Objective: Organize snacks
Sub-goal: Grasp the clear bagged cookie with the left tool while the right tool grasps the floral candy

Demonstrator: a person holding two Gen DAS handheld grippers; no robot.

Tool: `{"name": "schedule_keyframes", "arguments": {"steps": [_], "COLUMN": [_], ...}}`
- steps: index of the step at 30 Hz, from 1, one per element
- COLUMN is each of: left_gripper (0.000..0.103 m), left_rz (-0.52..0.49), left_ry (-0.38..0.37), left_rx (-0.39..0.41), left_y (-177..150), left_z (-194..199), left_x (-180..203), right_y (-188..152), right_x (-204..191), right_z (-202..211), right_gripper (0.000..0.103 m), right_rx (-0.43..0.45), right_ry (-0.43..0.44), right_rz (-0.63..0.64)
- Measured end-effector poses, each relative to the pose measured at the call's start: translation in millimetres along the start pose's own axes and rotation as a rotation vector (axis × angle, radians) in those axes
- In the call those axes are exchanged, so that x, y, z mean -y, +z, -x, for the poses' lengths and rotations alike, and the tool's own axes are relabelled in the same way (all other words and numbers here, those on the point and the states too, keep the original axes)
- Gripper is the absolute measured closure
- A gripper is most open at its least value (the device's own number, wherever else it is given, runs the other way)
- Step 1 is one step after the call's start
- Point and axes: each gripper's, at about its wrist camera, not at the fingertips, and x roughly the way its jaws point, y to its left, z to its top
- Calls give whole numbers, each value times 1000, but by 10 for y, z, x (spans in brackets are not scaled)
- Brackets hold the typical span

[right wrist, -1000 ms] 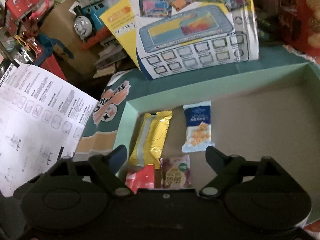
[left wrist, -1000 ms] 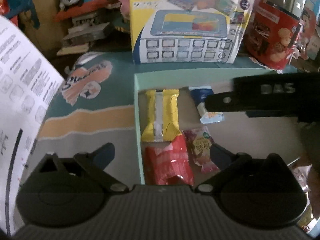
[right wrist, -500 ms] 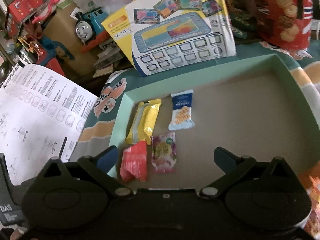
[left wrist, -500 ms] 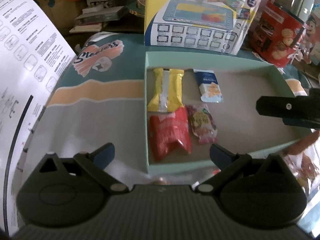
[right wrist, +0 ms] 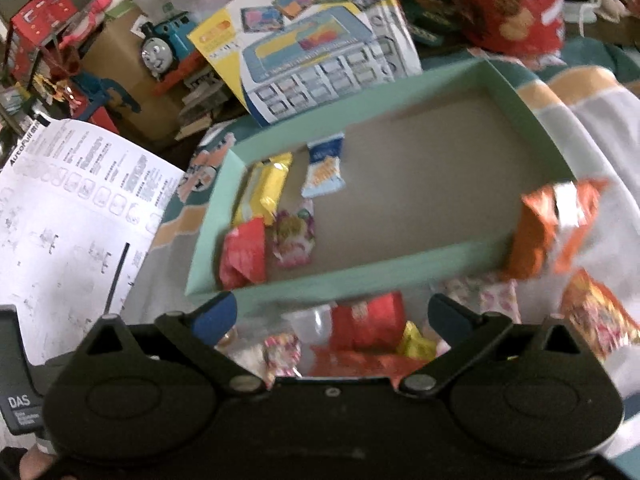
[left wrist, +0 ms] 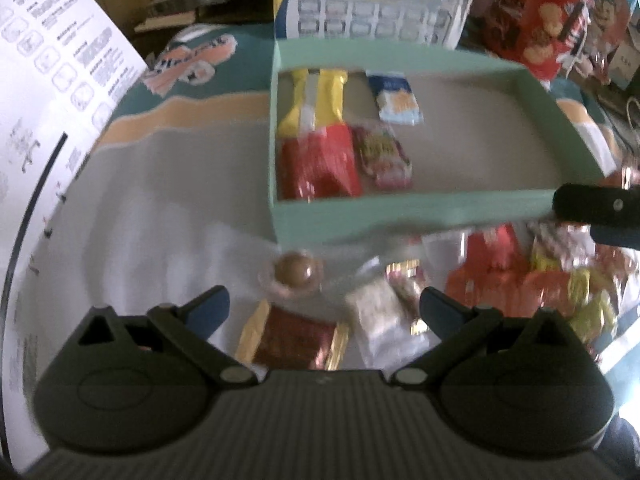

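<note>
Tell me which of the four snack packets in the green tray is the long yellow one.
The yellow packet in the tray's far left corner, beside the blue-and-white packet; the red and pink packets lie nearer.

Behind the tray, a toy-computer box [right wrist: 316,52], blue toy train [right wrist: 164,46], and white instruction sheet [right wrist: 76,196] at left.

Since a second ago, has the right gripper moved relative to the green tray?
Yes. The right gripper has pulled back out of the green tray: its jaws sat over the snacks inside, now they hang open over the loose pile in front of the near wall.
</note>
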Motion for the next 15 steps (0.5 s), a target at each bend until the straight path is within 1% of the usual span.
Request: {"name": "schedule_keyframes", "arguments": {"steps": [4, 8, 9, 11, 12, 13, 14, 15], "left_gripper": [0, 0, 0, 4, 7, 10, 12, 17], "left_rz": [6, 3, -1, -4, -4, -3, -4, -9], "left_ry": [16, 34, 36, 43, 42, 37, 32, 29], "left_rx": [-28, -20, -17, -11, -10, -13, -14, -15], "left_y": [-133, -167, -167, -153, -142, -131, -122, -115], "left_z": [-76, -133, -143, -165, -182, -205, -230, -256], "left_x": [-5, 13, 26, 52, 66, 82, 104, 131], "right_y": [-133, -239, -255, -268, -274, -279, -285, -289], "right_x": [44, 46, 58, 66, 62, 49, 29, 14], "right_z": [-12, -37, -41, -55, -68, -88, -109, -124], "right_gripper": [0, 0, 3, 10, 17, 20, 28, 33], "right_rx": [-16, -8, -5, -9, -14, -22, -29, -37], "right_ry": [-1, -15, -17, -24, -23, -16, -7, 1], "right_rz": [-14, -37, -49, -52, -48, -41, -33, -26]}}
